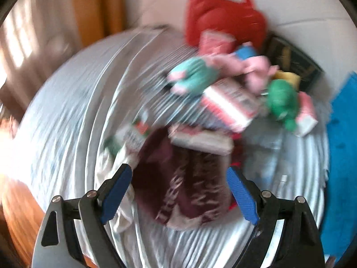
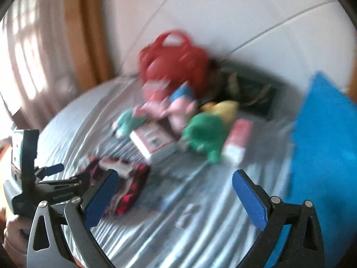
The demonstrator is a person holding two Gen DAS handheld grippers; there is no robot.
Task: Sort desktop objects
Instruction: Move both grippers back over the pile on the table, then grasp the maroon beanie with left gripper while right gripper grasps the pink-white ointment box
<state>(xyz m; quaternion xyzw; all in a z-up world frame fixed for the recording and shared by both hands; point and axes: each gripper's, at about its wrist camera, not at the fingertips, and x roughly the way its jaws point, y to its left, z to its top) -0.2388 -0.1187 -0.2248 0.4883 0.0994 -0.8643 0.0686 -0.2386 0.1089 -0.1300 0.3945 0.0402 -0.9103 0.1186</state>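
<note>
A bag [image 2: 174, 60] stands at the back by the wall [image 2: 245, 22], soft toys [image 2: 202, 129] and small boxes [image 2: 154, 141] lie in a heap in front of it on the cloth [image 2: 200, 212], a folded cloth piece [image 1: 185, 183] lies nearest, and a cushion [image 2: 323, 145] sits off to the right.

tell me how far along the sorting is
Nothing looks sorted yet: the green plush toy, pink plush toy, red-and-white box and red handbag lie jumbled on the pale cloth-covered surface. Nothing is in hand: the left gripper is open above a maroon cloth, and the right gripper is open and empty. All the sorting remains.
</note>
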